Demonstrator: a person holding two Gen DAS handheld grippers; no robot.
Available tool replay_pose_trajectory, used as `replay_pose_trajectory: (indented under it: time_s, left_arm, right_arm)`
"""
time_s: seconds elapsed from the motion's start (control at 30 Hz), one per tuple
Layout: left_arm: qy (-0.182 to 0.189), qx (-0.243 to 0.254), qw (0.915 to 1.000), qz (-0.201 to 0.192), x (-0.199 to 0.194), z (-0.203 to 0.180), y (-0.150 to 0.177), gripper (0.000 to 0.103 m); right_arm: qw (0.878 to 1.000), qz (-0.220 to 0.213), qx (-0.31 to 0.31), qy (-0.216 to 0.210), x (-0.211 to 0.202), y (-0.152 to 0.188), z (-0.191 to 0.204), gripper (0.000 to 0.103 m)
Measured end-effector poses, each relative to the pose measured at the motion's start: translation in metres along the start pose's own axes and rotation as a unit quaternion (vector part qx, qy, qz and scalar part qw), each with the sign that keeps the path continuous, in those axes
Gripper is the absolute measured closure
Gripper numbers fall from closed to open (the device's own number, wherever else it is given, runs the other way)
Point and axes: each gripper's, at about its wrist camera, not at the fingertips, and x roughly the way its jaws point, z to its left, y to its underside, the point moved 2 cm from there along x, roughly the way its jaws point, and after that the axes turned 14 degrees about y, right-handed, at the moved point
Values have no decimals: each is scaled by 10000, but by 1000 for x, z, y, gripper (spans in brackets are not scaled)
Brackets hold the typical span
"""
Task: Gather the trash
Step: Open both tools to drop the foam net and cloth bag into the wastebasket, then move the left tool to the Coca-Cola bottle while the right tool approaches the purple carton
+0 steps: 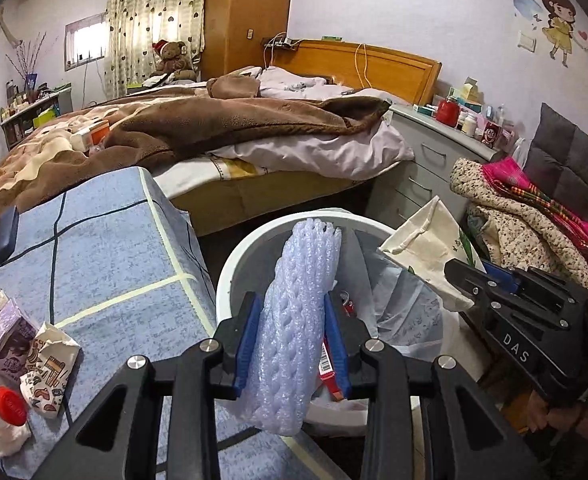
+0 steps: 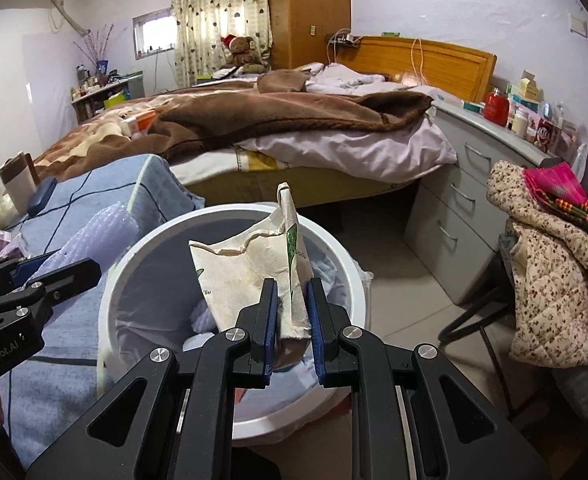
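I see the blue checked tablecloth covering the table beside the white bin. At its near-left corner lie a crumpled patterned wrapper, a purple carton and a red-capped bottle; a dark case sits farther back.

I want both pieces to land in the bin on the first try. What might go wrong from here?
The foam sleeve in the left gripper is long and hangs near the bin rim, so it might tip out onto the blue cloth. The crumpled paper bag in the right gripper is wide and stiff; it may catch on the rim. The grippers sit close together and could bump.
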Motion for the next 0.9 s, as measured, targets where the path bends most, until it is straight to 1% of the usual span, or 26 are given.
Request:
replay_pose_trajectory:
  time_s: [0.03, 0.07, 0.13, 0.2, 0.23, 0.27, 0.33, 0.5, 0.7, 0.8, 0.9]
  left_arm:
    - [2, -14, 10000, 32, 2, 1, 0, 63]
    - [4, -22, 10000, 40, 3, 2, 0, 52]
    - [-9, -61, 10000, -2, 3, 4, 0, 38]
    - [61, -101, 9999, -46, 1, 6, -1, 38]
    - [40, -115, 9999, -50, 1, 7, -1, 37]
    - [3, -112, 9999, -57, 0, 8, -2, 37]
    - [-26, -152, 9999, -76, -2, 12, -2, 37]
    - [-51, -243, 9995, -200, -13, 18, -3, 35]
    - [-174, -320, 9986, -379, -34, 26, -3, 35]
    - [-323, -321, 9980, -448, -44, 30, -2, 35]
    - [-372, -401, 9971, -538, -57, 37, 1, 35]
  right_arm:
    - [10000, 16, -17, 44, 1, 0, 0, 87]
    - [10000, 34, -34, 76, 3, -1, 1, 87]
    - [9999, 111, -68, 76, 6, -1, 2, 86]
    - [9998, 152, -70, 89, 7, -1, 3, 83]
    - [9998, 160, -68, 111, 7, -1, 2, 76]
    - [9998, 165, -66, 121, 8, -1, 2, 64]
    - [9998, 151, -60, 111, 7, -1, 2, 49]
    - [9999, 85, -52, 34, 3, -4, 5, 49]
    - [9999, -30, -79, -70, -7, -8, 13, 49]
    - [9998, -89, -86, -142, -12, -9, 18, 49]
    - [9996, -146, -103, -239, -17, -10, 24, 49]
